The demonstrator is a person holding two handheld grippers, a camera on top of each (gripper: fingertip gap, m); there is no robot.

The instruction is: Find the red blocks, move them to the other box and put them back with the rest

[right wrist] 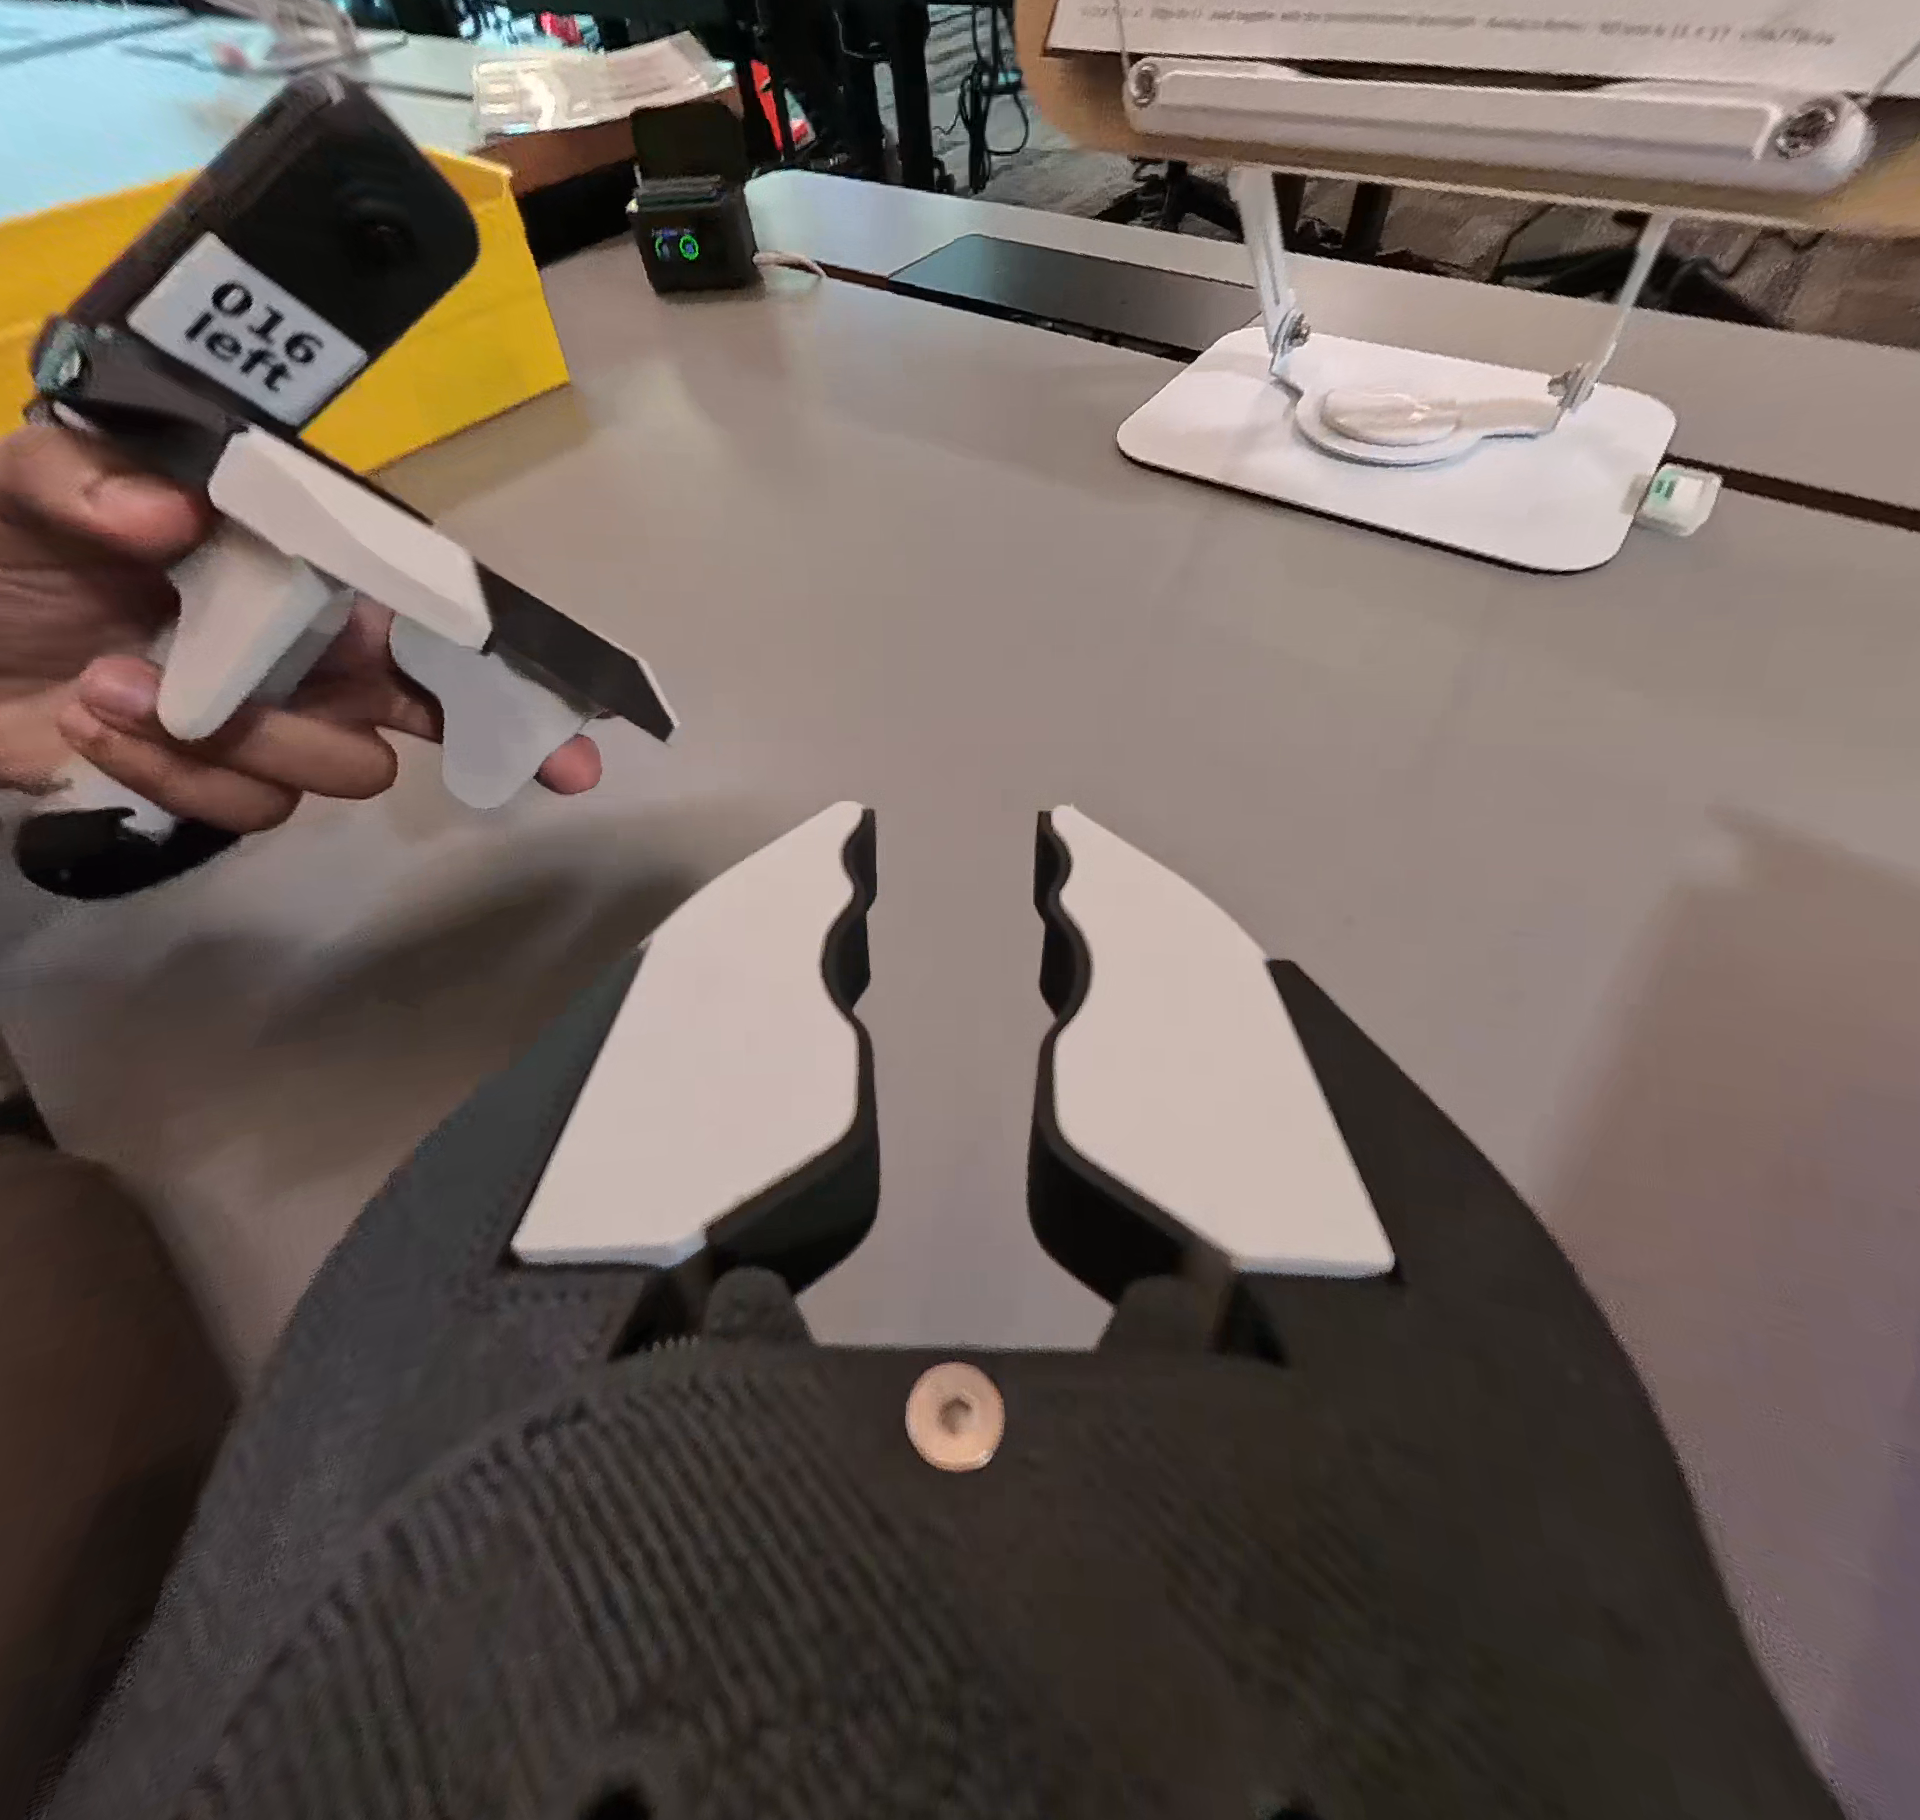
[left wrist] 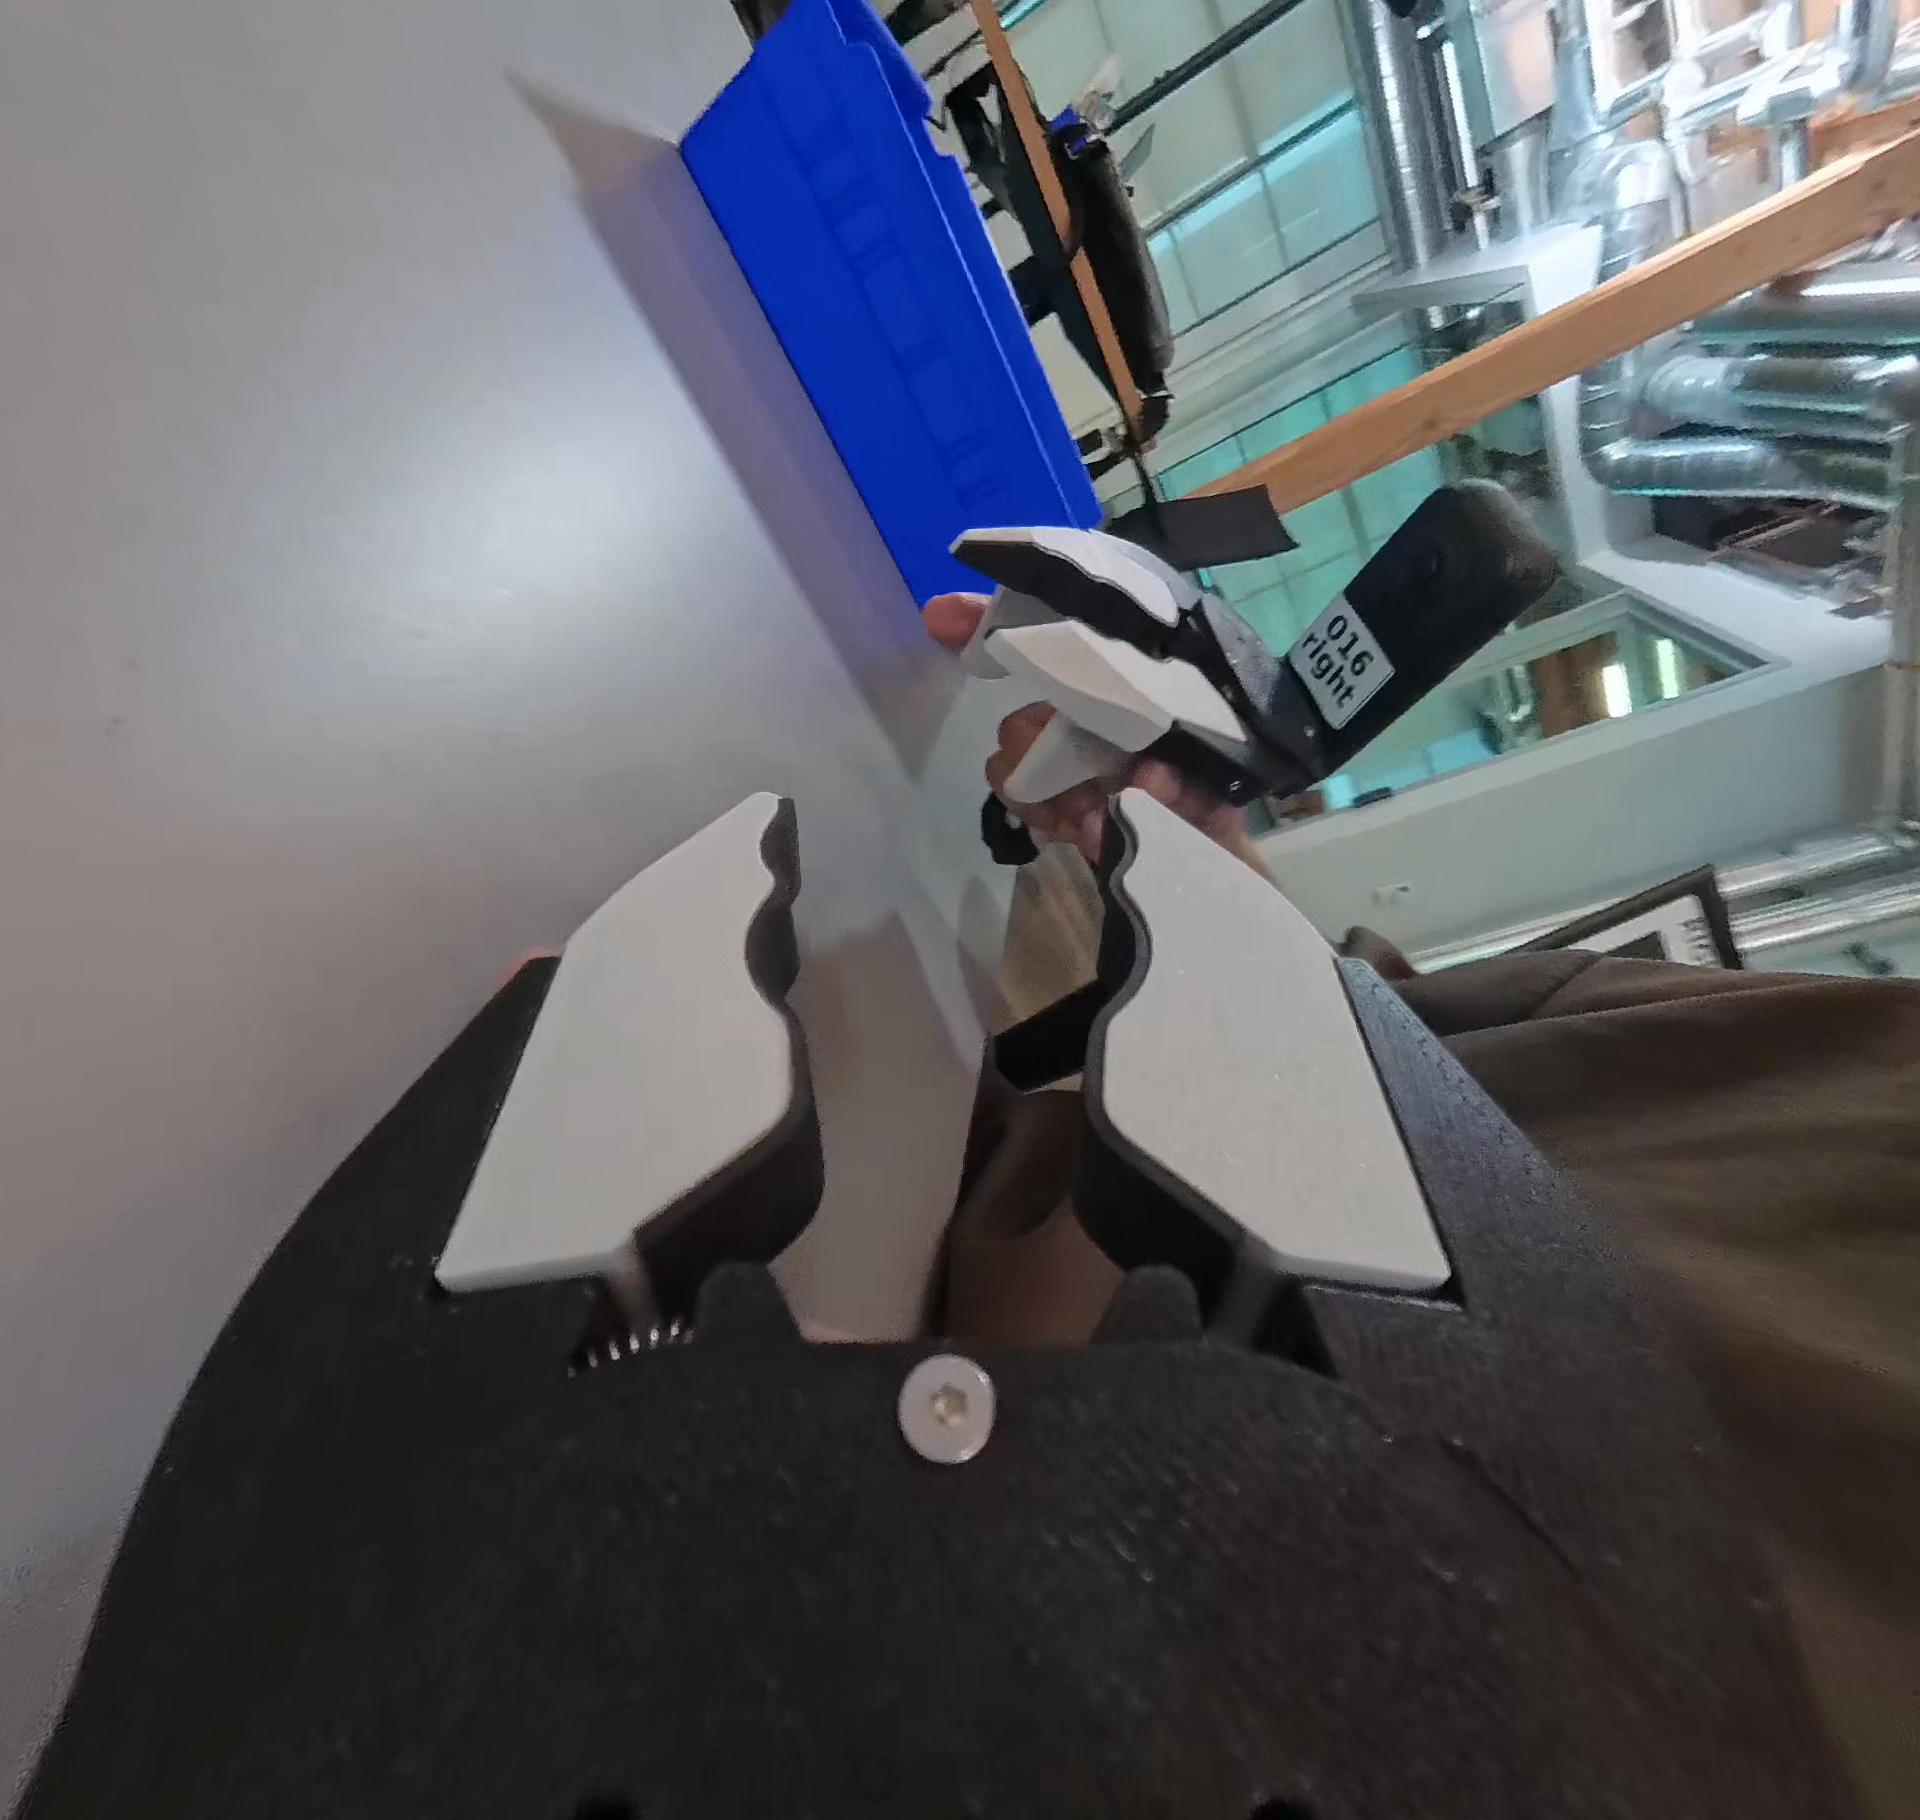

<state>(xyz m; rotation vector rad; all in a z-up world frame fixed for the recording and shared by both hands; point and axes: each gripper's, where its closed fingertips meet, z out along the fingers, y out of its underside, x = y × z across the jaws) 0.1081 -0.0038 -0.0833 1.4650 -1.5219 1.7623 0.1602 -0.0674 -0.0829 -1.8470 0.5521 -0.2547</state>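
No red blocks show in either view. A blue box (left wrist: 894,316) stands on the grey table (left wrist: 312,523) beyond my left gripper (left wrist: 951,814), which is open and empty. A yellow box (right wrist: 457,336) stands at the far left of the right wrist view, partly hidden behind the left gripper (right wrist: 623,700), held in a hand above the table. My right gripper (right wrist: 956,820) is open and empty over bare table (right wrist: 935,523). It also shows in the left wrist view (left wrist: 971,607), near the blue box's near end. The insides of both boxes are hidden.
A white stand (right wrist: 1392,440) holding a printed sheet stands at the back right of the table, with a small white plug (right wrist: 1673,503) beside its base. A small black device with green lights (right wrist: 691,232) sits at the far edge. A brown sleeve (left wrist: 1662,1251) is close by. About 9 cm separates my left fingertips from my right.
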